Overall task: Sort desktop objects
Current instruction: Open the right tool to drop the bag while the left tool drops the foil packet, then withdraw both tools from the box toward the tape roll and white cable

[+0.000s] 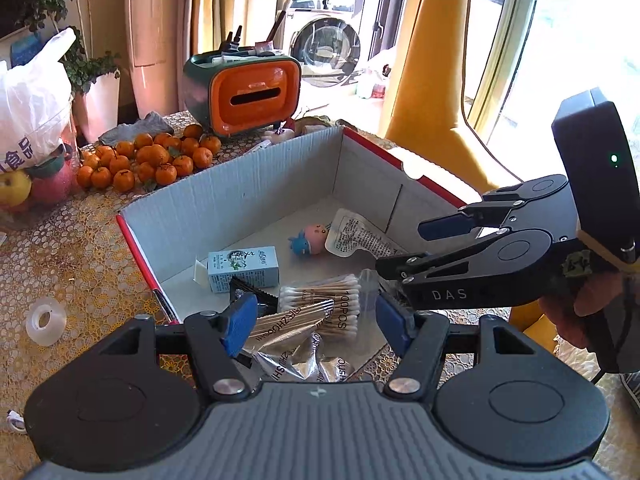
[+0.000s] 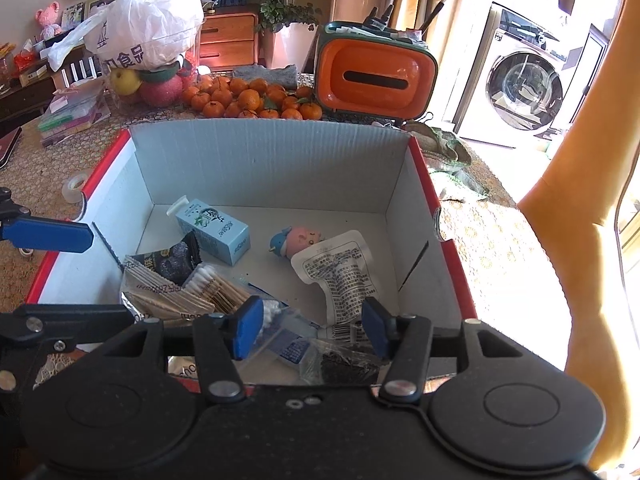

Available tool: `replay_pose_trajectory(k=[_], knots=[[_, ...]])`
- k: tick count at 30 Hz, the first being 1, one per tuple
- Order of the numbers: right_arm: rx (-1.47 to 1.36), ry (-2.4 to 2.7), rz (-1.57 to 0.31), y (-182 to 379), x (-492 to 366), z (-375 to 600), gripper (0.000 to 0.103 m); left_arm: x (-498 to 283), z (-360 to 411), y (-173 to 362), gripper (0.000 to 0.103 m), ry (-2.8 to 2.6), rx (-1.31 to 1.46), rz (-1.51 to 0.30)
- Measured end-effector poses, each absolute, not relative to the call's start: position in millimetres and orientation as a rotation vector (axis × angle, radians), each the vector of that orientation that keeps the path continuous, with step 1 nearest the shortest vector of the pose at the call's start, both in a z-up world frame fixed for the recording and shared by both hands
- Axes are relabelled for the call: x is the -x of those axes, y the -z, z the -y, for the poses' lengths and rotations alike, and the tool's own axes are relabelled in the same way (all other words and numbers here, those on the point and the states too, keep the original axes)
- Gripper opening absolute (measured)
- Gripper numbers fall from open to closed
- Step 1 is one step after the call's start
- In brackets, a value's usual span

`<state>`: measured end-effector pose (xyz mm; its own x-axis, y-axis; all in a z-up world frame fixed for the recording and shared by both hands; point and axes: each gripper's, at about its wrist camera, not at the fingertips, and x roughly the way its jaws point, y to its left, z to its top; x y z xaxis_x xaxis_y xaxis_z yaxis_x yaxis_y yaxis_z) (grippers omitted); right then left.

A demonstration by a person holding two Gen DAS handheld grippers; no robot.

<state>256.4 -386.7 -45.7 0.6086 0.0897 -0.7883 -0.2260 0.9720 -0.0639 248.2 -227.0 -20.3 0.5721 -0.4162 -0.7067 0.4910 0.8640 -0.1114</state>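
Red-rimmed box point(image 2: 424, 172) – white inside, cluttered; both grippers point(image 1: 316, 320) point(image 2: 312, 326) spread, gripping nothing.

Both tools are black with blue finger pads point(image 1: 239, 322) and silver screws — the right tool point(image 1: 404, 248) reads "DAS", its green light at 2 o'clock.

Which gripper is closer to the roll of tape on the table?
Left. The left gripper hovers over the box's near-left corner, on the side where the tape roll lies. The right gripper is further right.
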Motion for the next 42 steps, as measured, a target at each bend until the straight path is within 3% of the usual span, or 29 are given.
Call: replay_pose_trajectory(k=[4, 8, 12, 18, 22, 26, 31, 42], knots=[[0.154, -0.188, -0.882, 39, -250, 381, 0.063, -235, 219, 13, 0.064, 0.527, -0.097, -0.784], [0.138, -0.189, -0.869, 35, -244, 377, 0.065, -220, 213, 8, 0.065, 0.520, -0.112, -0.758], [0.123, -0.189, -0.858, 33, -239, 372, 0.074, -205, 202, 4, 0.074, 0.518, -0.096, -0.739], [0.101, -0.184, -0.844, 34, -232, 365, 0.076, -188, 182, 2, 0.079, 0.488, -0.062, -0.728], [0.089, -0.193, -0.840, 35, -224, 357, 0.087, -176, 166, 1, 0.084, 0.471, -0.035, -0.724], [0.092, -0.196, -0.840, 36, -218, 350, 0.090, -165, 153, 3, 0.086, 0.451, -0.018, -0.726], [0.086, -0.217, -0.823, 31, -208, 338, 0.092, -151, 138, 5, 0.101, 0.429, -0.008, -0.726], [0.059, -0.240, -0.782, 15, -190, 312, 0.098, -123, 104, 0, 0.103, 0.381, 0.030, -0.691]])
